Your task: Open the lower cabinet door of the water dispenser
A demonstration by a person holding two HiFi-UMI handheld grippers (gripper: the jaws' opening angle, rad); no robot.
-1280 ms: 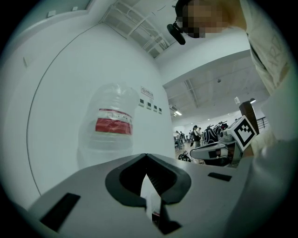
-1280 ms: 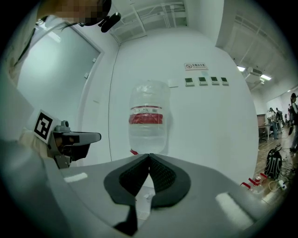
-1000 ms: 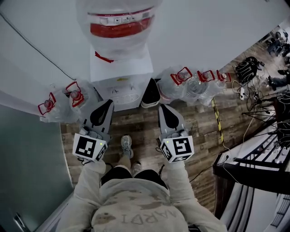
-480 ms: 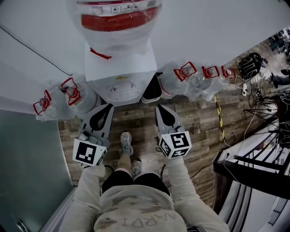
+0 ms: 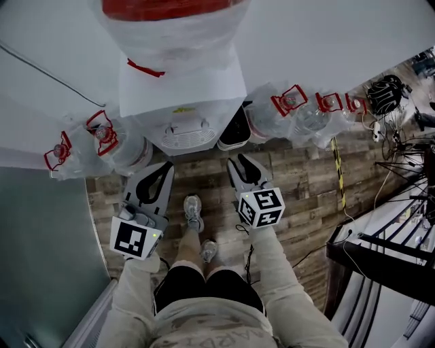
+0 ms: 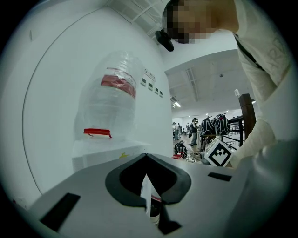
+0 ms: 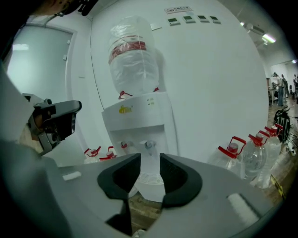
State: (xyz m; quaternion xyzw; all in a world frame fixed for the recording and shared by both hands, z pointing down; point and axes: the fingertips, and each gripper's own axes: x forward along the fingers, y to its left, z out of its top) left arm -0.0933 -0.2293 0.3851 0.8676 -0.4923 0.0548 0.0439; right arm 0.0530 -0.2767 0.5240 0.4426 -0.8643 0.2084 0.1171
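Observation:
The white water dispenser [image 5: 182,88] stands against the wall, with a plastic-wrapped bottle [image 5: 170,20] on top and a drip tray [image 5: 185,136] at its front. Its lower cabinet door is hidden under the tray in the head view. In the right gripper view the dispenser's lower front [image 7: 151,188] shows beyond the jaws. My left gripper [image 5: 165,166] hangs shut and empty in front of the dispenser's left side, its tips meeting in the left gripper view [image 6: 145,156]. My right gripper [image 5: 234,162] is at the dispenser's right front. Its jaws are opening, with nothing between them [image 7: 150,160].
Water jugs with red handles stand on the floor left [image 5: 102,136] and right [image 5: 292,102] of the dispenser. A black bin [image 5: 234,132] sits against its right side. The person's shoes [image 5: 194,211] are on the wood floor between the grippers. Cables and racks [image 5: 401,170] lie at the right.
Both grippers have sunk lower in front of the dispenser, the right one more. The right gripper's jaws have parted a little. The dispenser's top has slid toward the head view's upper edge.

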